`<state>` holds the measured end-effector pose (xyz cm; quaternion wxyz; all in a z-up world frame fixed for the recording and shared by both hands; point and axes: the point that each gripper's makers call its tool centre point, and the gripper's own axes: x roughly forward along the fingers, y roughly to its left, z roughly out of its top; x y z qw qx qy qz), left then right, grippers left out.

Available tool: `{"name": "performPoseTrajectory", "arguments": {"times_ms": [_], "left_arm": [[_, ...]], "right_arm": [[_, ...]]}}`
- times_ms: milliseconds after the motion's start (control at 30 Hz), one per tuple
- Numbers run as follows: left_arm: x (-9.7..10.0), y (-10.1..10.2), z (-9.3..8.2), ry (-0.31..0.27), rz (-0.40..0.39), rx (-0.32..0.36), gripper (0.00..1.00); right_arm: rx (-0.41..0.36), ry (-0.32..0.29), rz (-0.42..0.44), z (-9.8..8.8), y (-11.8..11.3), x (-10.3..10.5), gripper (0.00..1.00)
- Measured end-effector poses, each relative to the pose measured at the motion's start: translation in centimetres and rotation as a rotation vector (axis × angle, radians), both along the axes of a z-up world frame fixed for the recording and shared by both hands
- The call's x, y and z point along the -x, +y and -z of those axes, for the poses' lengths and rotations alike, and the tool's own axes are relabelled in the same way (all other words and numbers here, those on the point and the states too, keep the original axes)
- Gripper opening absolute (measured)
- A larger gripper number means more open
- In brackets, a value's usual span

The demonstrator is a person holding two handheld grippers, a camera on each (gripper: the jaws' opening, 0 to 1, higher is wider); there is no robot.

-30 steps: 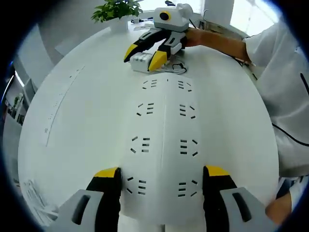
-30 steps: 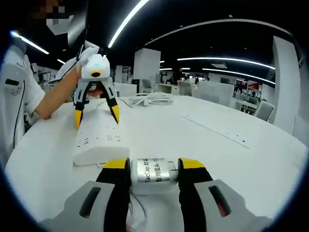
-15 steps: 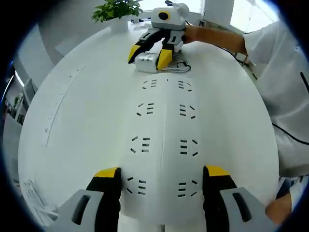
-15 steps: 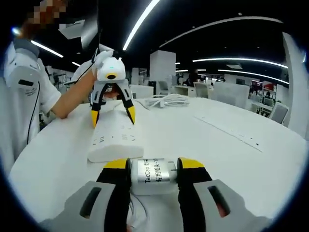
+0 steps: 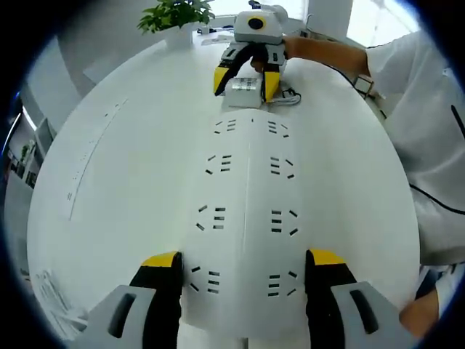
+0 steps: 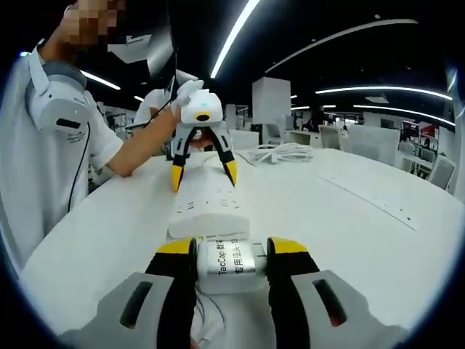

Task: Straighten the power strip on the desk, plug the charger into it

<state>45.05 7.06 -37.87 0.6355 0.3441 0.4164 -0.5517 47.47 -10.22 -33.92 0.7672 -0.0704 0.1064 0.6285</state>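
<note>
A long white power strip (image 5: 247,211) lies on the round white table (image 5: 123,189), running straight away from my left gripper (image 5: 243,260). Its yellow-tipped jaws stand on either side of the strip's near end, pressed against its sides. At the strip's far end, my right gripper (image 5: 247,83) is shut on a white block charger (image 5: 245,89), whose thin cable (image 5: 287,98) trails beside it. In the right gripper view the printed charger (image 6: 231,263) sits between the jaws of my right gripper (image 6: 232,247), just short of the strip (image 6: 211,203). My left gripper (image 6: 203,173) straddles the other end.
A potted plant (image 5: 174,14) stands at the table's far edge. A coil of white cable (image 6: 280,154) lies further back. A person in a white shirt (image 6: 58,145) stands at the table's side, with a forearm (image 5: 327,58) over it. A thin slot (image 5: 87,160) runs along the tabletop.
My right gripper has carried the charger sideways until it lines up with the strip's far end. The left gripper and the strip have stayed put.
</note>
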Motion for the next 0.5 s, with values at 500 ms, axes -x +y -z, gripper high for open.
{"name": "performPoseTrajectory", "arguments": {"times_ms": [500], "left_arm": [[0.1,0.0,-0.1,0.001,0.002,-0.006,0.69]], "right_arm": [[-0.108,-0.212,1.021,-7.7,-4.1,-1.6,0.57]]}}
